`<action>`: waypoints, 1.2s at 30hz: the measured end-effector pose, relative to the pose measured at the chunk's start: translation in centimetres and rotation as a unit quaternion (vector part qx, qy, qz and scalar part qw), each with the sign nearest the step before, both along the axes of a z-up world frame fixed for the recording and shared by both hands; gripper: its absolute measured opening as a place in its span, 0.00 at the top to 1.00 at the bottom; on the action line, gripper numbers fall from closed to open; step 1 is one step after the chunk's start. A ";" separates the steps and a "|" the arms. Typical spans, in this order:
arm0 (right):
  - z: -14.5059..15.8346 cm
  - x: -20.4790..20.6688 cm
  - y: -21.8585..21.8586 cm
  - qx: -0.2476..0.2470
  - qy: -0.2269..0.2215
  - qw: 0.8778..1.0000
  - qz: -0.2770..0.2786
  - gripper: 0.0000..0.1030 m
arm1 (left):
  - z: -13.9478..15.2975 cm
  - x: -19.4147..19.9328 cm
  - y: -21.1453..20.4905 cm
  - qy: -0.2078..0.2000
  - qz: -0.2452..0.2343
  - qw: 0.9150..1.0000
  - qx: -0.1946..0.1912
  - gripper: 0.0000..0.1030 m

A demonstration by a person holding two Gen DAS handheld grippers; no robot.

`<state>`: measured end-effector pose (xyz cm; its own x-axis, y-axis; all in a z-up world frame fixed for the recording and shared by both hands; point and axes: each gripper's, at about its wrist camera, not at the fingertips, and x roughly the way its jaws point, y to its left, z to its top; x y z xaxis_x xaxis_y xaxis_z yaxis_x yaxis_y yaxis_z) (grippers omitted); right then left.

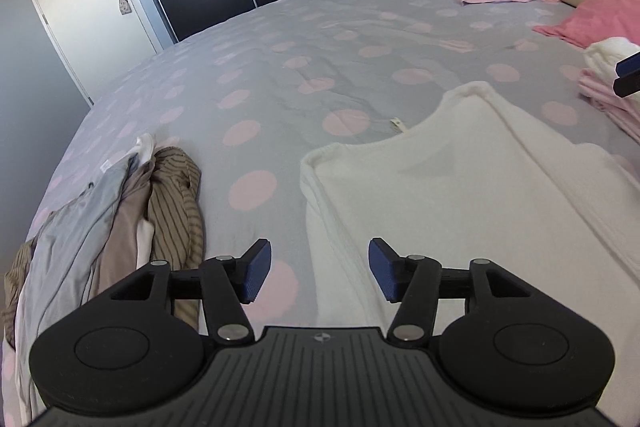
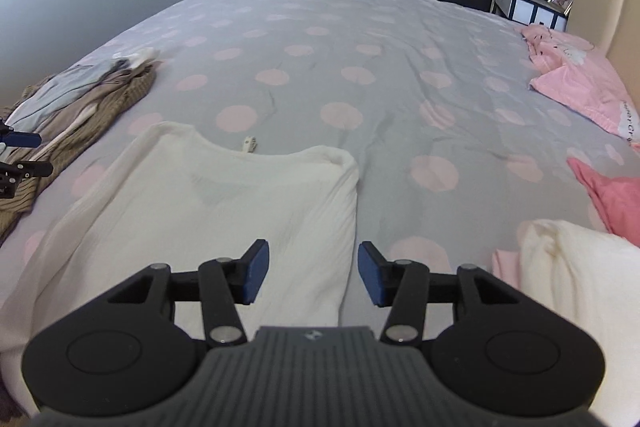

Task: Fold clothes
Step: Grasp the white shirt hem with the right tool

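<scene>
- A white top (image 2: 224,211) lies spread flat on the bed (image 2: 320,67), neckline at the far end with a small tag (image 2: 250,143) poking out; its sides look turned in already, though I cannot be sure.
- The left hand-held gripper (image 1: 319,273) hangs over the top's left edge, jaws spread, holding nothing.
- The right hand-held gripper (image 2: 308,275) hangs over the right edge, likewise spread and empty.
- To fold well, I judge both should pinch matching edge points, lift evenly, and keep the cloth flat.
- A heap of loose clothes (image 1: 120,219) lies left; folded pink and white stack (image 2: 568,267) right, near enough to snag.
- Pink pillows (image 2: 568,79) lie far right, well apart.
</scene>
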<state>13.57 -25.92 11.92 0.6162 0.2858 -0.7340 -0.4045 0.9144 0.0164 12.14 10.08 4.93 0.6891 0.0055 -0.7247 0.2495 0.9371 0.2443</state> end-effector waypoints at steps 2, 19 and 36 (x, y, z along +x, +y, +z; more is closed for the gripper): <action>0.5 -2.3 -0.6 -0.004 -0.007 1.000 -0.003 0.49 | 0.3 -2.1 -0.2 0.005 0.001 1.000 -0.003 0.47; -10.3 -16.5 2.6 0.013 0.097 0.992 -0.079 0.39 | -6.5 -12.5 0.8 0.105 0.093 0.989 -0.044 0.37; -12.1 -17.2 2.0 -0.044 0.107 0.992 -0.049 0.84 | -7.8 -14.1 -2.2 0.111 0.045 0.992 -0.037 0.37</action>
